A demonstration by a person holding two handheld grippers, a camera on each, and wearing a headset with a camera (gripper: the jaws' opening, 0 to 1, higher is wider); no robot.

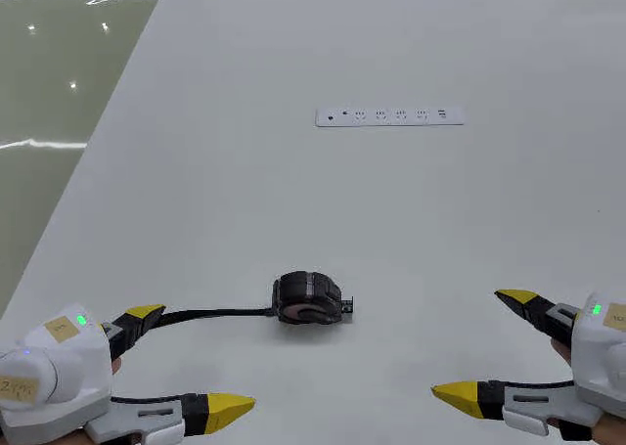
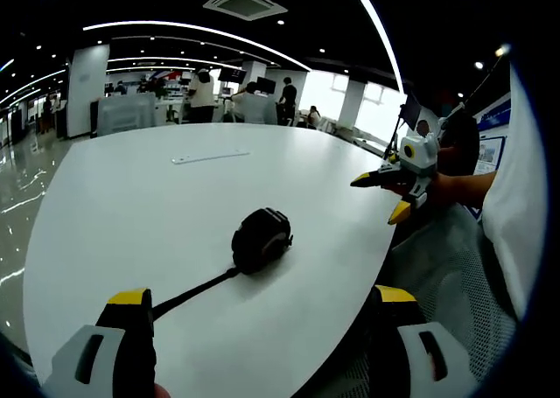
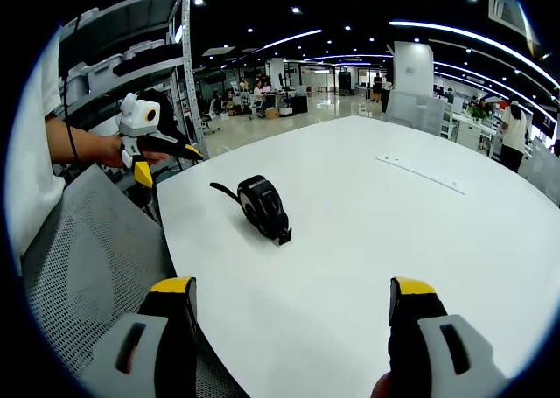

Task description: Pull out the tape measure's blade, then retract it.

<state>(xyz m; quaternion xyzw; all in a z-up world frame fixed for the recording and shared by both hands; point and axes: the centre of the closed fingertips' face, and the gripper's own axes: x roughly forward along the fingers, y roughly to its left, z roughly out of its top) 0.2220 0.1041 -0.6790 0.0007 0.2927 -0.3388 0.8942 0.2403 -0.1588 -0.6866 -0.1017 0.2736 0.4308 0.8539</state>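
Observation:
A black tape measure (image 1: 310,299) lies on the white table (image 1: 391,200) near its front edge, its black wrist strap (image 1: 210,315) trailing left and its blade tip at the right end of the case. My left gripper (image 1: 194,363) stands open at the lower left, its upper yellow tip close to the strap's end. At the lower right my right gripper (image 1: 489,347) is open too, well apart from the case. The tape measure (image 2: 261,238) sits ahead of the left jaws, and the tape measure (image 3: 264,205) also lies ahead of the right jaws.
A white power strip (image 1: 389,116) lies flat further back on the table. The table's left edge (image 1: 98,132) runs beside a glossy floor. A mesh chair (image 3: 96,258) stands by the table's front edge. People and desks fill the far office background.

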